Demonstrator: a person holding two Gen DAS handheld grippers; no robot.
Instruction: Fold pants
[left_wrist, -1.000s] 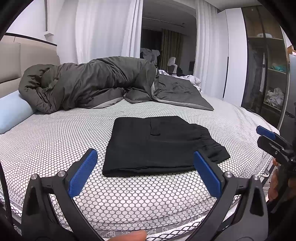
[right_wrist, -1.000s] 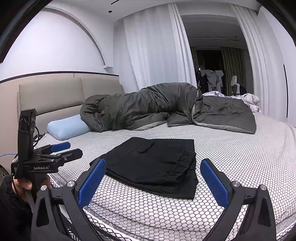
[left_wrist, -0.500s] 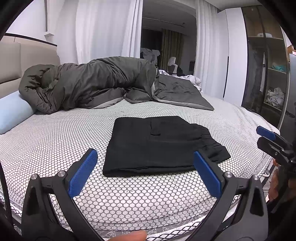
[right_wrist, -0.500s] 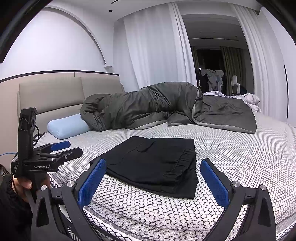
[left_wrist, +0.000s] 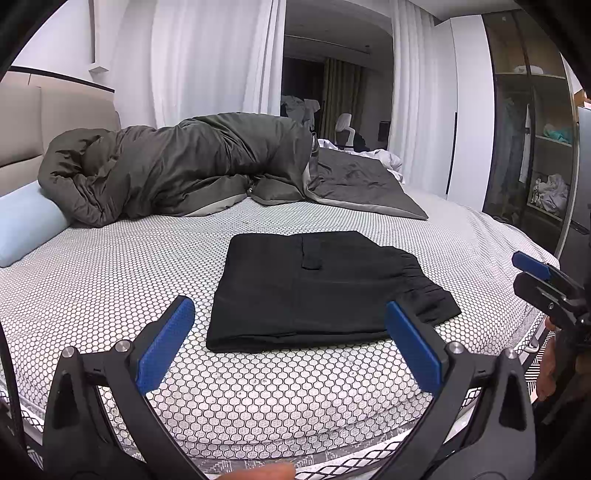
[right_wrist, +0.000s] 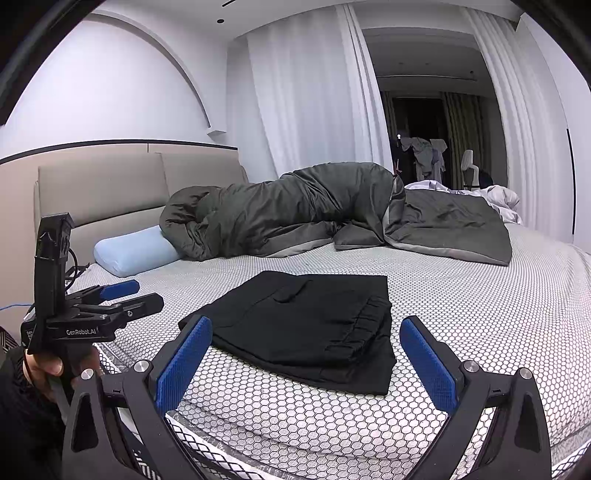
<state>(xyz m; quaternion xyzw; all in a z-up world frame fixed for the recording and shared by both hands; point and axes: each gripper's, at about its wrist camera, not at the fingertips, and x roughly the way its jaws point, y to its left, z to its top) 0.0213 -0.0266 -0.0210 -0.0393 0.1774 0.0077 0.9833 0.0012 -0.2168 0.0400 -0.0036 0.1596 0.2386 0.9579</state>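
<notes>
Lying folded into a compact black stack at frame centre on the bed (left_wrist: 110, 266), pants (left_wrist: 314, 288), apparently finished. Hovering clear at the lower frame edge, left gripper (left_wrist: 291, 347) and right gripper (right_wrist: 306, 365), fingers spread wide and holding nothing, probably backing away from a finished fold. Hiding inner layers under the top fold; cutting off the mattress edge below.

a home bedroom: a wide bed with a honeycomb-patterned white cover (left_wrist: 110, 266), a beige padded headboard (right_wrist: 110, 192), a crumpled dark grey duvet (right_wrist: 295, 210), a pale blue bolster pillow (right_wrist: 133, 251), sheer white floor-length curtains (right_wrist: 306, 103), and a glass-fronted wardrobe with clothes (left_wrist: 535, 147).
</notes>
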